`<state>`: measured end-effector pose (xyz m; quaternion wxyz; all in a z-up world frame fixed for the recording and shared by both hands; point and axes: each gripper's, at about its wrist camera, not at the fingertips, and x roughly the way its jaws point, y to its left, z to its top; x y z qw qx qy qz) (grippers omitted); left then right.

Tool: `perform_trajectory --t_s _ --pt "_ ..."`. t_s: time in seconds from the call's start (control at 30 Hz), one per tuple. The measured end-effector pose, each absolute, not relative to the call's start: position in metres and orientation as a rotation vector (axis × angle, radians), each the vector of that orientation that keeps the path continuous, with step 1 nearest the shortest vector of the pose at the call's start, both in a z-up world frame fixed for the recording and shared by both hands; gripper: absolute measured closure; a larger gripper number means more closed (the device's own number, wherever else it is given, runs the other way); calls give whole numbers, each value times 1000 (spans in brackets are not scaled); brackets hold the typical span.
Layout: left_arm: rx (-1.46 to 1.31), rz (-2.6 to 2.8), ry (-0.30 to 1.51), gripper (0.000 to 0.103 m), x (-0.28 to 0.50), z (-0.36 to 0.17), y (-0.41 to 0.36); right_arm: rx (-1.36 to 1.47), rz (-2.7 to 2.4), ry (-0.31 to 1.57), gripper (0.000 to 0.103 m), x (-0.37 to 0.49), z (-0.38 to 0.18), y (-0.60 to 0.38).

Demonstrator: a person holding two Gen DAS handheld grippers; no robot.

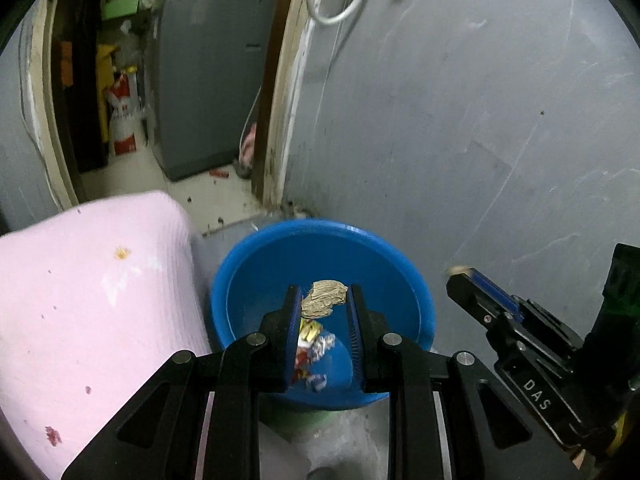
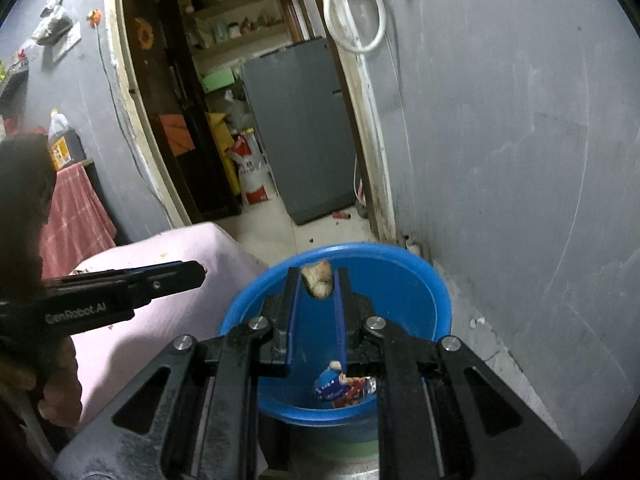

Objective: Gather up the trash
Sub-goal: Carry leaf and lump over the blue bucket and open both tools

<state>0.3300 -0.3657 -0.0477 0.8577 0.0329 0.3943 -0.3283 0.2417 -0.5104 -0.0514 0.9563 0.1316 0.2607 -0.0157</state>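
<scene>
A blue bin (image 1: pixel 320 227) stands on the floor by the grey wall, with colourful wrappers (image 1: pixel 316 344) lying at its bottom. My left gripper (image 1: pixel 325 290) hangs over the bin's mouth, shut on a crumpled brown paper wad (image 1: pixel 324 300). In the right wrist view my right gripper (image 2: pixel 318 271) is over the same blue bin (image 2: pixel 400 254), shut on a small tan crumpled scrap (image 2: pixel 319 282). Wrappers (image 2: pixel 344 390) show below it. Each gripper appears in the other's view: the right gripper (image 1: pixel 460 276) at the right, the left gripper (image 2: pixel 200 272) at the left.
A pink cloth-covered cushion (image 1: pixel 100 300) sits close on the bin's left. The grey wall (image 1: pixel 480 140) rises just behind and to the right. An open doorway (image 2: pixel 248 160) beyond leads to a grey appliance (image 2: pixel 300 140) and bags. A white cable loop (image 2: pixel 356 20) hangs on the wall.
</scene>
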Motion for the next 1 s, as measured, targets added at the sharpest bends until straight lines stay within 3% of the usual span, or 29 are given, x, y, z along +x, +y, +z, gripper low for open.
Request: perform_trajectory --t_s 0.4,0.57,0.87,1.0 --pt "18 -669 973 83 346 -80 -369 305 -19 645 86 256 -83 -512" --pt "-2 -672 986 73 348 -81 -366 306 -27 643 82 253 -79 -511" --pt "-71 -689 959 63 342 -61 -358 290 -45 601 65 243 -62 -506" --pt "-88 -681 882 52 335 -40 -339 263 -62 544 48 233 -40 -499"
